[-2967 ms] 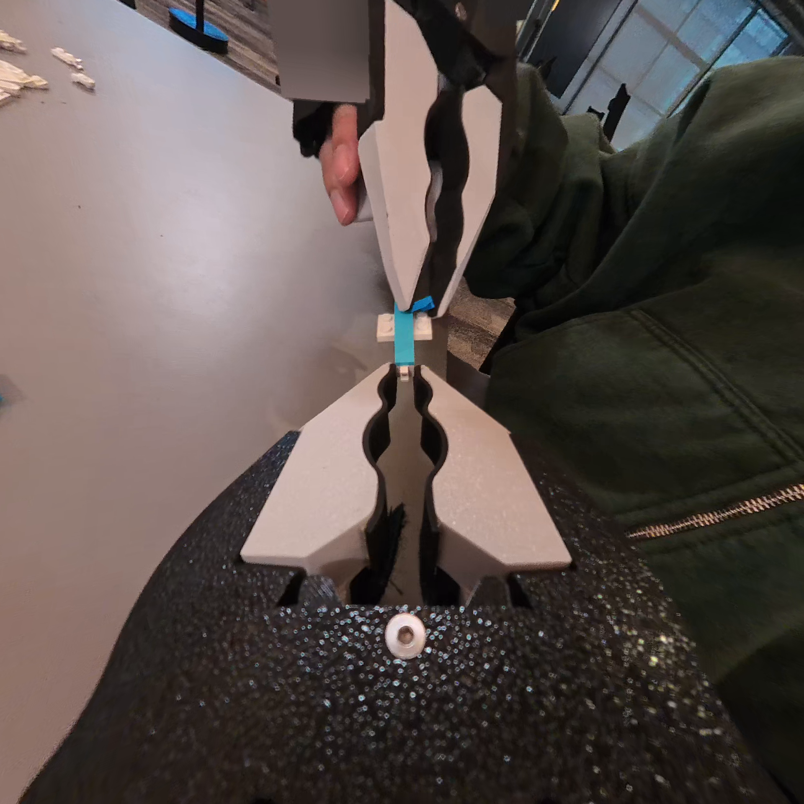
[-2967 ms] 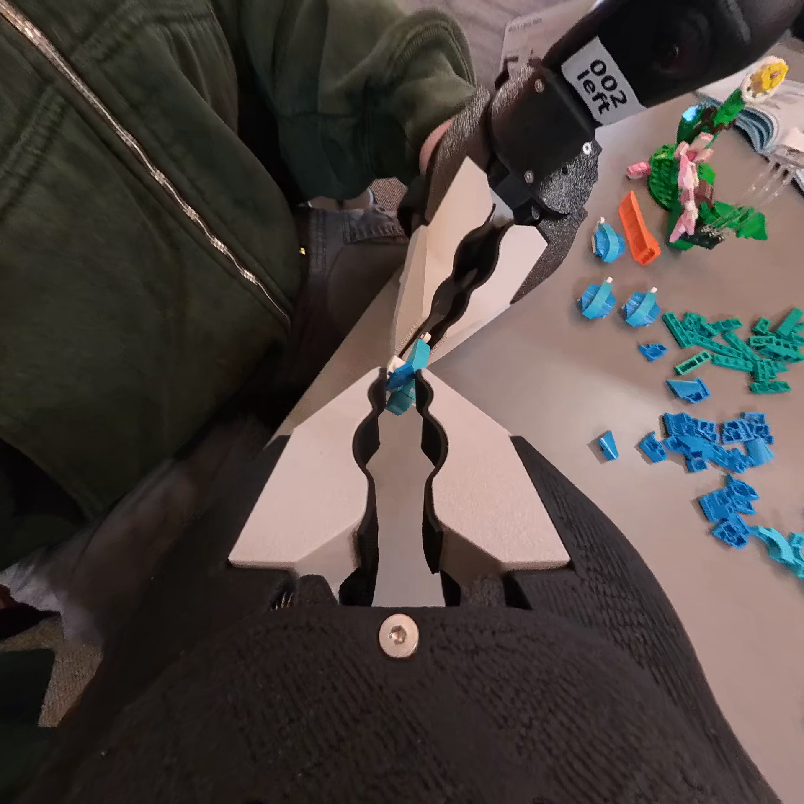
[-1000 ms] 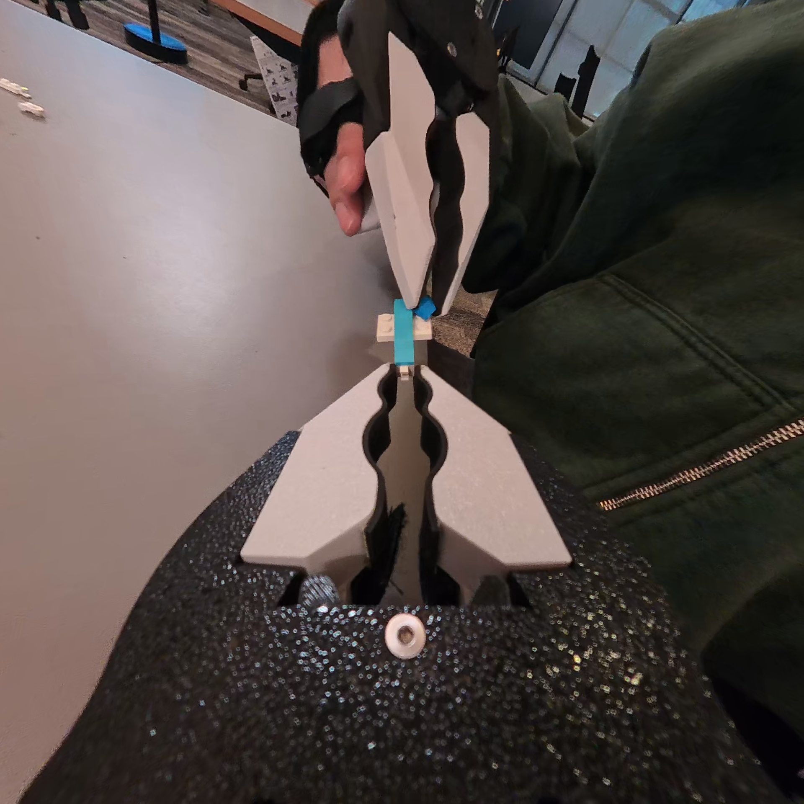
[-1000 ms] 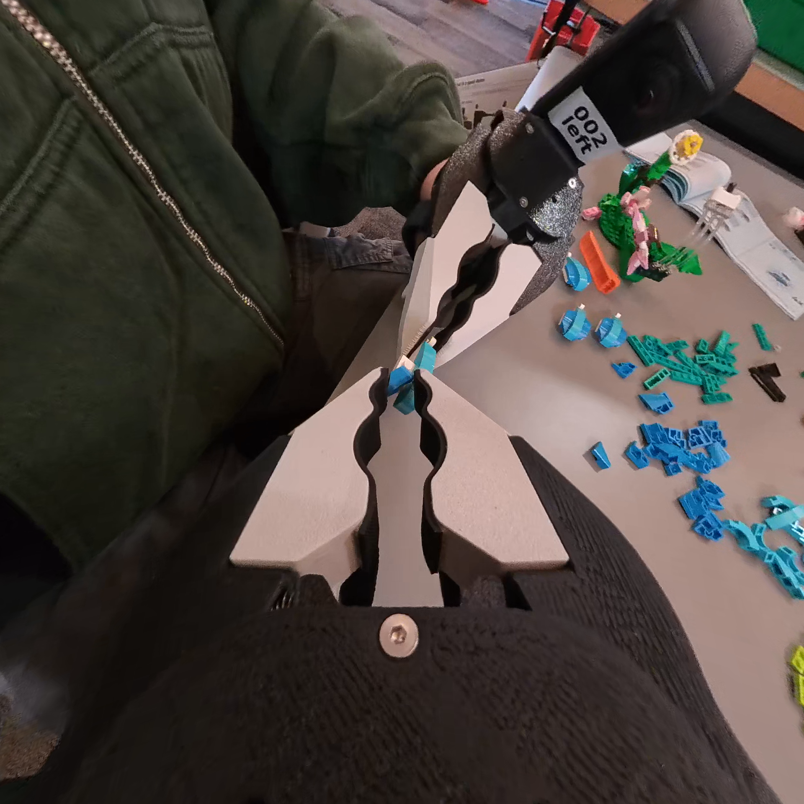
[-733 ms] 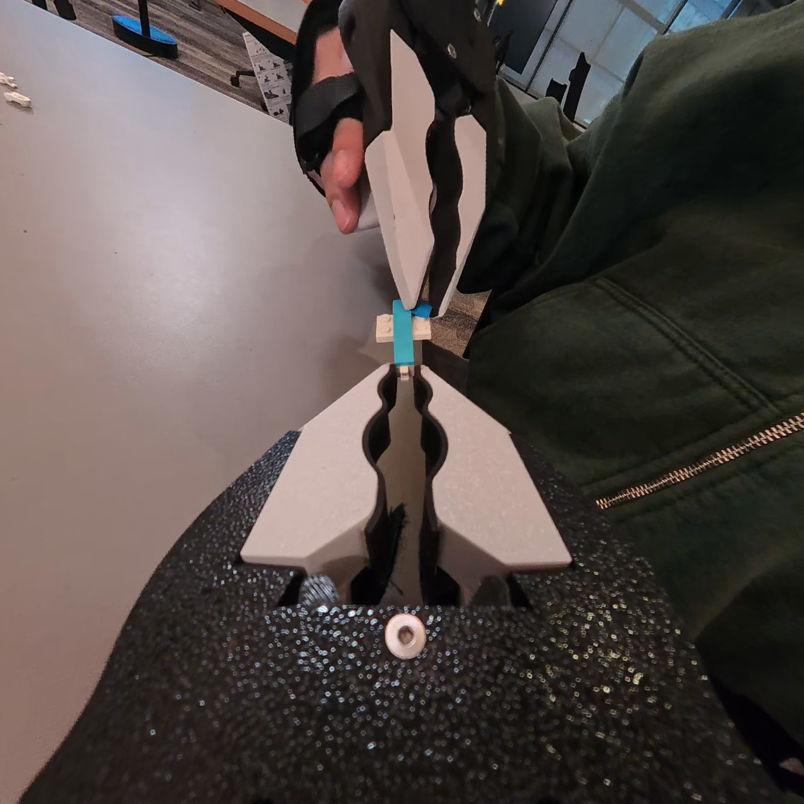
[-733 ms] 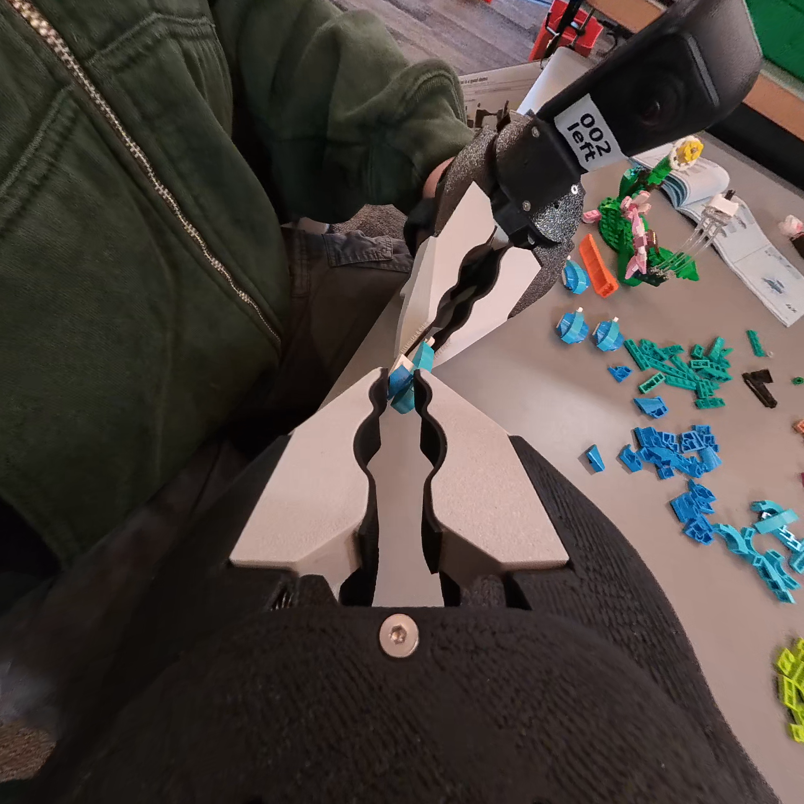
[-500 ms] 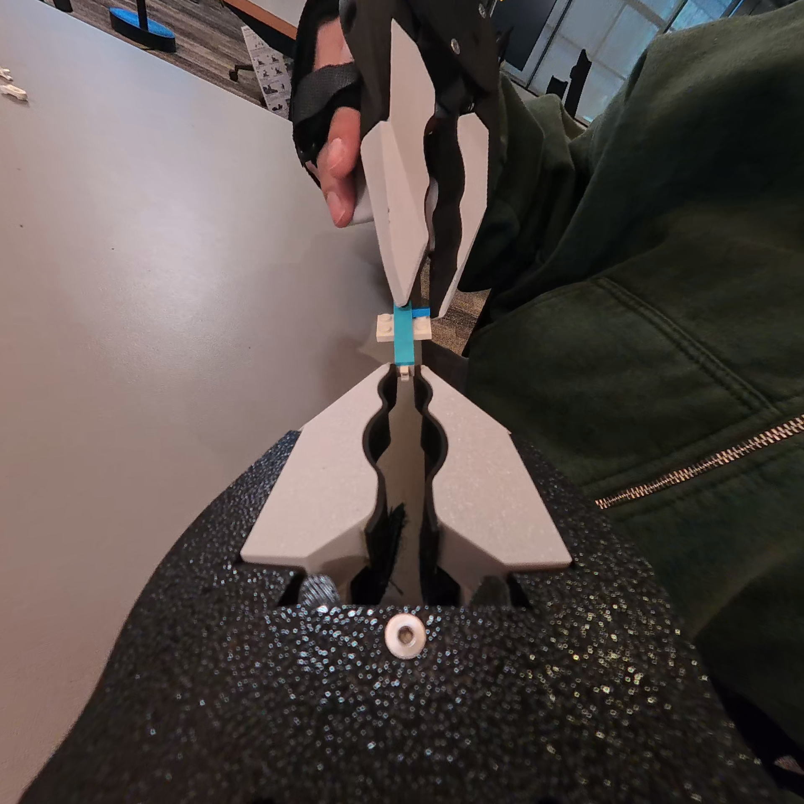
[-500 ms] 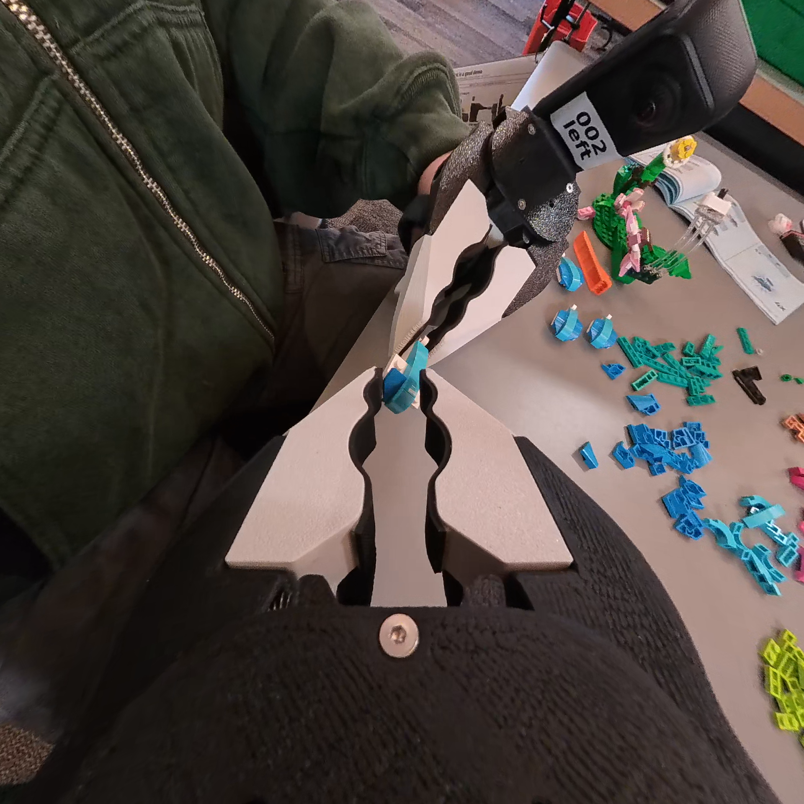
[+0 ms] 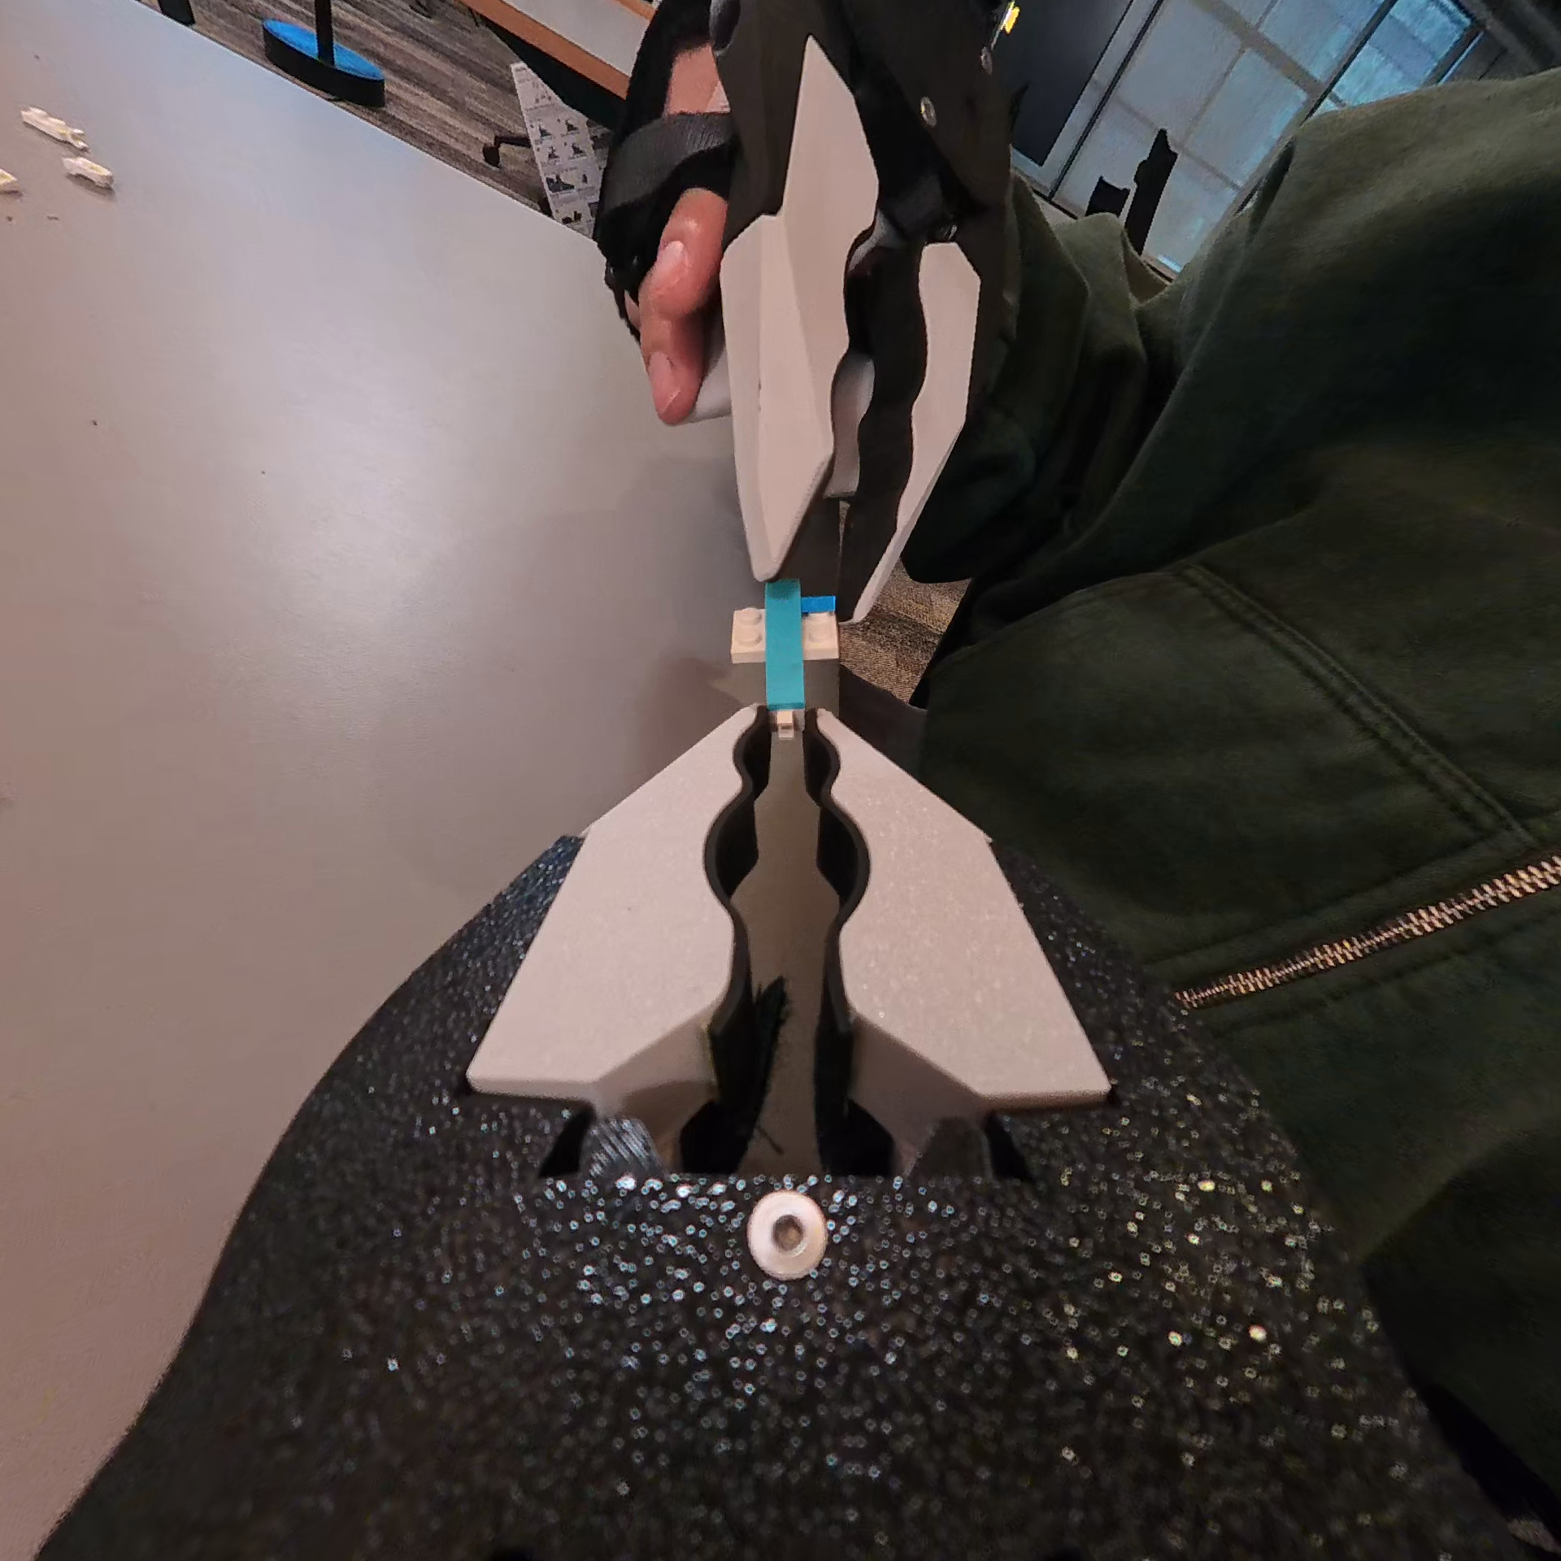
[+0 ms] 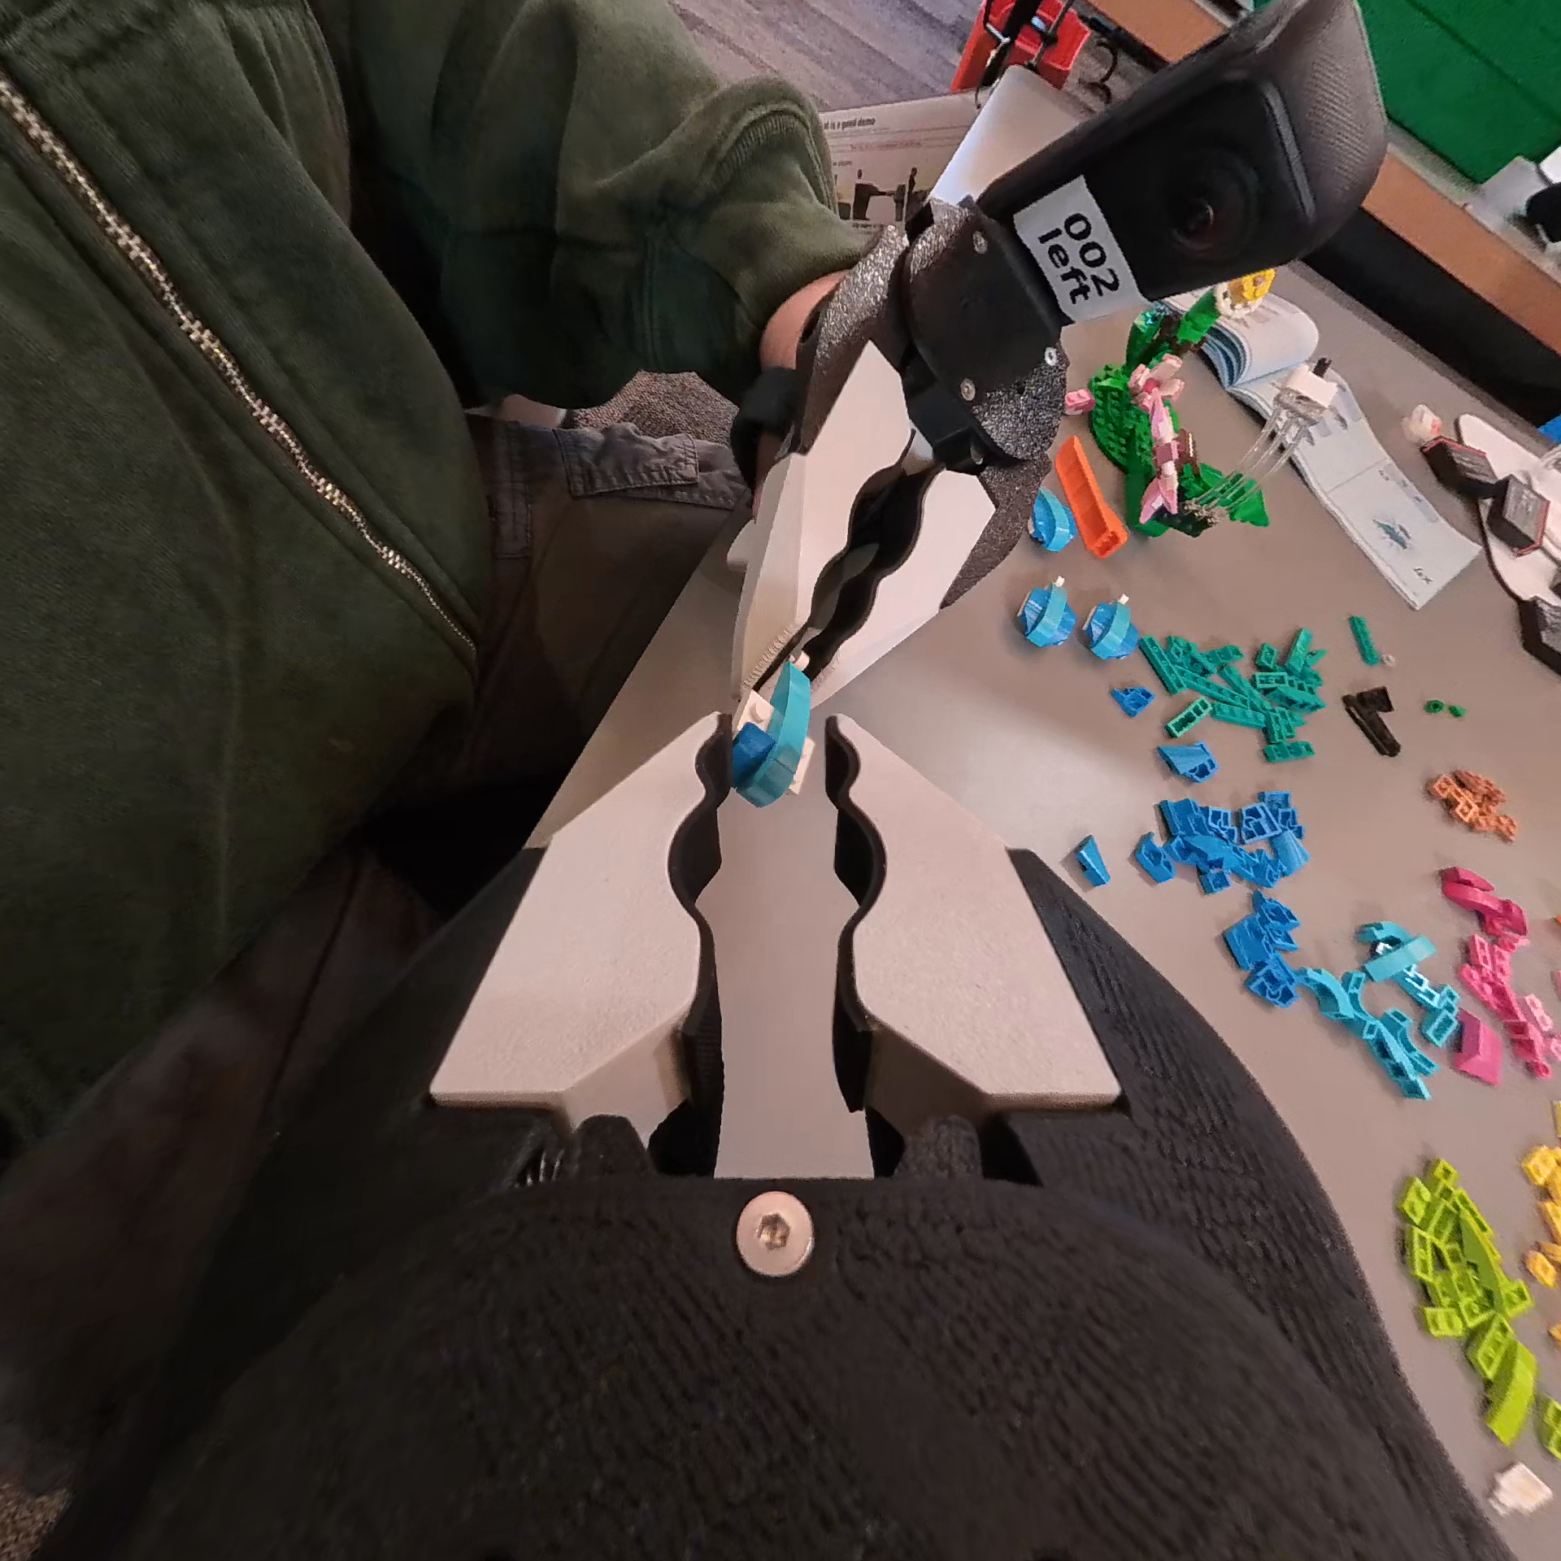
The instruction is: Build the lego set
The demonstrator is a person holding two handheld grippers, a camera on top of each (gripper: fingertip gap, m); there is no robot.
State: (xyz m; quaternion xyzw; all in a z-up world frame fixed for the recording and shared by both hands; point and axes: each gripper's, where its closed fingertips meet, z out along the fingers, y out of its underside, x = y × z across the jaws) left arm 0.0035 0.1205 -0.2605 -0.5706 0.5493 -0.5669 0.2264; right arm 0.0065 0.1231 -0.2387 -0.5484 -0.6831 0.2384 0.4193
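A small lego assembly, a white plate [image 9: 743, 646] with a light blue curved strip [image 9: 784, 650] across it, hangs in the air off the table edge. My left gripper [image 9: 785, 716] is shut on a small white peg at its near end. My right gripper [image 9: 815, 591] comes in from above, its tips at the assembly's far end. In the right wrist view the right gripper [image 10: 775, 720] has its jaws apart around the blue curved piece [image 10: 781, 735], and a darker blue piece [image 10: 752, 752] sits against its left finger. The left gripper [image 10: 781, 676] holds the assembly from behind.
The grey table [image 10: 1014, 760] holds sorted piles of bricks: blue [image 10: 1225, 845], teal [image 10: 1233, 684], pink [image 10: 1503, 971], lime [image 10: 1461, 1267]. A green plant build [image 10: 1157, 439], an orange piece [image 10: 1090, 498] and an open booklet [image 10: 1351, 490] lie farther back. A person's green jacket [image 9: 1267, 591] is close by. Less than 4 cm separates the two grippers' tips.
My right gripper's jaws have spread apart and let go of the small blue piece, which stays on the assembly. My left gripper keeps its hold.
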